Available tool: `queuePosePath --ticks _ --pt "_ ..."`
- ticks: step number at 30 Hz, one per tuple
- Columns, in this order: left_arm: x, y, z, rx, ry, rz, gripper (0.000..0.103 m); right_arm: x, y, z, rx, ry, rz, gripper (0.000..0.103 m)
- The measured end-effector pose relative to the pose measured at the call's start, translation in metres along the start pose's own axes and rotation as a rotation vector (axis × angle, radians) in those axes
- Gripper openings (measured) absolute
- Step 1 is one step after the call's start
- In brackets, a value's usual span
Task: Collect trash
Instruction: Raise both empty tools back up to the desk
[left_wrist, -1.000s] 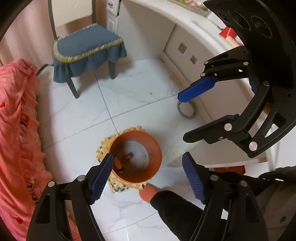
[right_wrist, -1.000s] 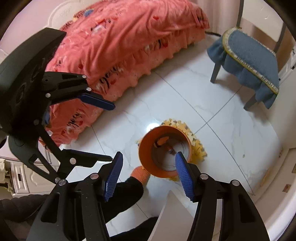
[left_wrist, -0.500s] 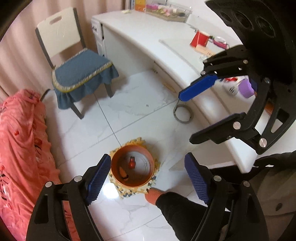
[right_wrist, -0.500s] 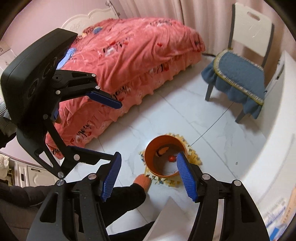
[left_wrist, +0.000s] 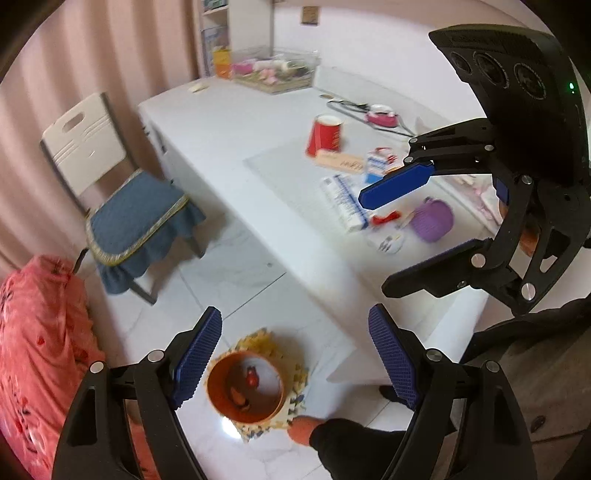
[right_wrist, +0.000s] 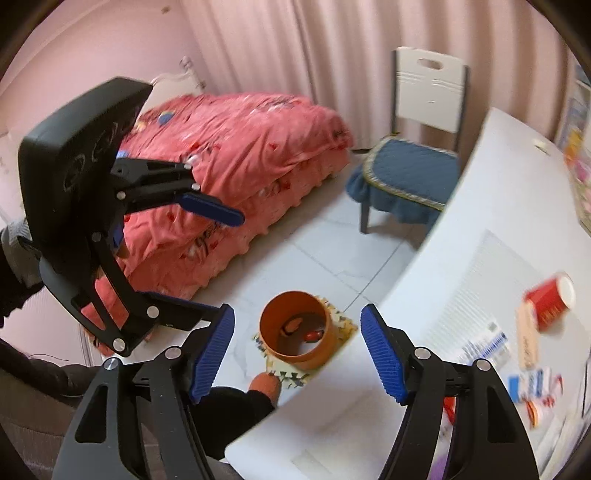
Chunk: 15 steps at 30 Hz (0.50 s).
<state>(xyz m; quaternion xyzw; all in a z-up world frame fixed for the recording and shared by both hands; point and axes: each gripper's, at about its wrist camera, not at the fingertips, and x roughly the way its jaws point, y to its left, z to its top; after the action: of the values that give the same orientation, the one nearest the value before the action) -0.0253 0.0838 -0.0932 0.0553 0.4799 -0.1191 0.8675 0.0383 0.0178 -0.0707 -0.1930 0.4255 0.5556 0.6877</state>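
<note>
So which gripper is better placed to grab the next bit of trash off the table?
Right, probably. The right gripper hangs open just above the table's litter near the purple object; the left gripper is open over the floor bin.

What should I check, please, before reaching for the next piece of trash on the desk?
1. Left gripper open and empty: ok.
2. Right gripper open and empty: ok.
3. Bin upright on its mat, mouth unobstructed: ok.
4. Trash on the desk in view, such as the red cup: ok.
5. Cup empty: cannot tell, image blurred.
6. Grippers apart from each other: ok.
</note>
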Motion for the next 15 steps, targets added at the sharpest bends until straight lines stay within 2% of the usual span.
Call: queuePosePath --ticks 5,10,15 --pt "0.009 -0.032 0.024 0.080 -0.004 -0.038 0.081 -0.037 -0.027 -0.023 0.065 -0.044 -0.066 0.071" --pt "0.018 -0.058 0.047 0.143 -0.012 -0.081 0.081 -0.078 -0.057 -0.052 0.143 -0.106 -0.146 0.077" --pt "0.034 -0.081 0.069 0.214 -0.010 -0.121 0.081 -0.100 -0.085 -0.079 0.232 -0.128 -0.191 0.077"
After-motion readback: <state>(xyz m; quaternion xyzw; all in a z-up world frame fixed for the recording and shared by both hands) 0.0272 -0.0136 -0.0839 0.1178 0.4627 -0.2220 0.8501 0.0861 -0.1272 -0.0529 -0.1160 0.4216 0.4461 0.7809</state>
